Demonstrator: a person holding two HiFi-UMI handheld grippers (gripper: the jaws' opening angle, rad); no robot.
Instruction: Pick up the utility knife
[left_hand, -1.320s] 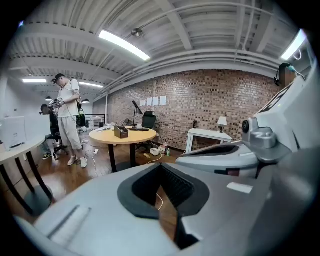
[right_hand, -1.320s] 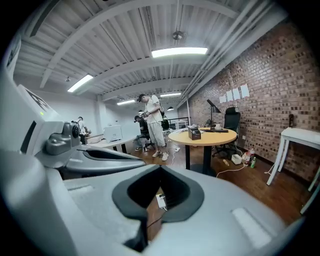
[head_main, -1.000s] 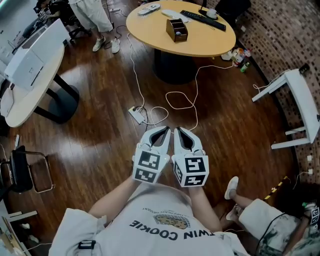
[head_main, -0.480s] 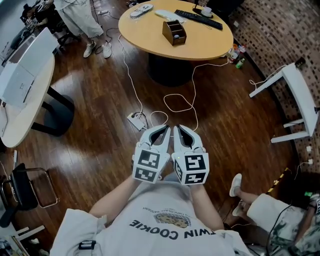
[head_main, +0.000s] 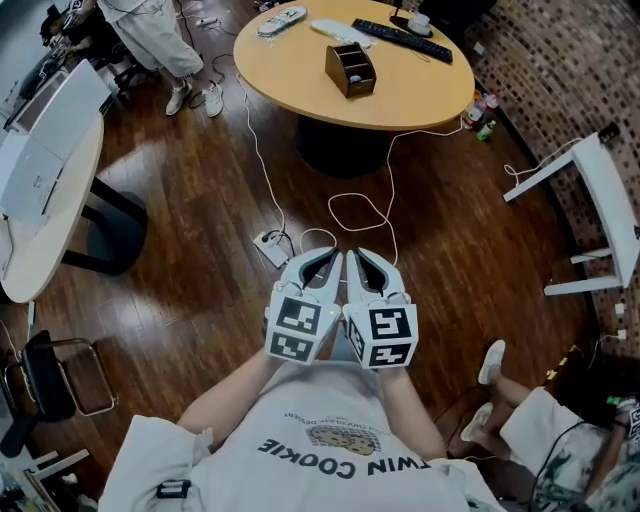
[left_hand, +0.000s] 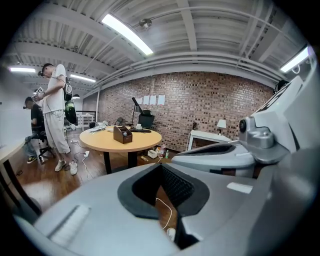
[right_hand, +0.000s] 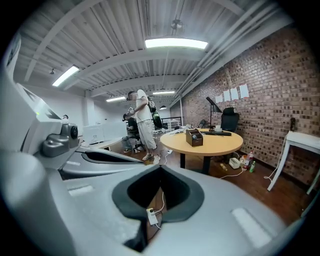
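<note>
Moved: power strip now nearer | left gripper, right gripper: jaws pressed together, empty | utility knife: cannot be made out

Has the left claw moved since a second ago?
Yes. The left claw has advanced toward the round table: the white power strip on the floor now lies nearer its tip.

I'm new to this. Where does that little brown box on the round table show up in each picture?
Head view: brown box, top centre, on the round table.
Left gripper view: left of centre, on that table.
Right gripper view: right of centre, same table.
Shared landmark: the brick wall beside the table.
</note>
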